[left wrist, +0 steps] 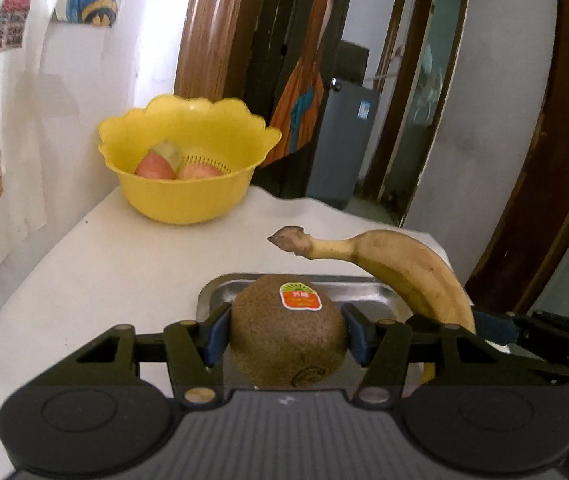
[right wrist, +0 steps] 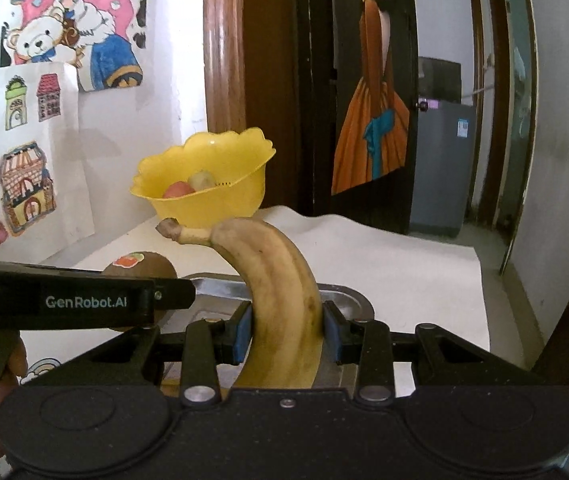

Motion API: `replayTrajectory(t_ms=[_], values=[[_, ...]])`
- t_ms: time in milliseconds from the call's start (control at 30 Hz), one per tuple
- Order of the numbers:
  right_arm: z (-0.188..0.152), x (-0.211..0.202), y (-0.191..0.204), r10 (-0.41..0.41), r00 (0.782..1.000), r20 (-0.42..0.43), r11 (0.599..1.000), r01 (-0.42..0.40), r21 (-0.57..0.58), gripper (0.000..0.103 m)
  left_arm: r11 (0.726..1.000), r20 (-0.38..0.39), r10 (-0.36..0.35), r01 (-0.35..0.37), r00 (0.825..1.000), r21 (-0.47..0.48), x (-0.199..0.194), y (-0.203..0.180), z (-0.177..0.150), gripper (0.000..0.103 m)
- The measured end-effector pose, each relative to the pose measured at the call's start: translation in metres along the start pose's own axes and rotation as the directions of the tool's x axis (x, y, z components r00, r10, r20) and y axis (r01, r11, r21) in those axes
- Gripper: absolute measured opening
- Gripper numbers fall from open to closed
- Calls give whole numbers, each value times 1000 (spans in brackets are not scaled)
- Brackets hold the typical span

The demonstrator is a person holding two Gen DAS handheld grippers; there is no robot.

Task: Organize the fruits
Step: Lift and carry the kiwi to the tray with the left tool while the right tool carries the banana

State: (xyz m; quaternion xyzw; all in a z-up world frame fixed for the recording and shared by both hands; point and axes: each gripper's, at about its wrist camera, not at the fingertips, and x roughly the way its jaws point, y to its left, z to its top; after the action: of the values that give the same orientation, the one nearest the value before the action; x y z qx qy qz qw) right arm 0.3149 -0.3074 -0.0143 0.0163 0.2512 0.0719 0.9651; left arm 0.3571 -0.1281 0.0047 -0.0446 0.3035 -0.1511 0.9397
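My left gripper (left wrist: pixel 286 334) is shut on a brown kiwi (left wrist: pixel 288 328) with an orange sticker, held just above a metal tray (left wrist: pixel 220 292). To its right my right gripper (right wrist: pixel 286 332) is shut on a yellow banana (right wrist: pixel 280 300) that curves upward with its stem to the left; the banana (left wrist: pixel 404 268) also shows in the left wrist view. A yellow scalloped bowl (left wrist: pixel 188 196) stands farther back on the white table and holds several fruits, reddish and greenish. From the right wrist view the kiwi (right wrist: pixel 140 265) peeks over the left gripper's black side, and the bowl (right wrist: pixel 208 208) sits behind the banana's stem.
The white table (left wrist: pixel 104 272) runs along a wall on the left covered with coloured drawings (right wrist: pixel 24 184). Its far and right edges drop off toward a dark wooden door (right wrist: pixel 368 100) and a hallway. Part of a hand (right wrist: pixel 8 364) shows at the lower left of the right wrist view.
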Motion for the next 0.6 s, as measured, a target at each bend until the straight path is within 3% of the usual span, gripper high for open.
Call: replayTrajectory(t_ms=[600], values=[[0,10,-7,17,999,-40,999,-15,43,36,999,-97,0,-3,995,-34,27,2,-1,62]])
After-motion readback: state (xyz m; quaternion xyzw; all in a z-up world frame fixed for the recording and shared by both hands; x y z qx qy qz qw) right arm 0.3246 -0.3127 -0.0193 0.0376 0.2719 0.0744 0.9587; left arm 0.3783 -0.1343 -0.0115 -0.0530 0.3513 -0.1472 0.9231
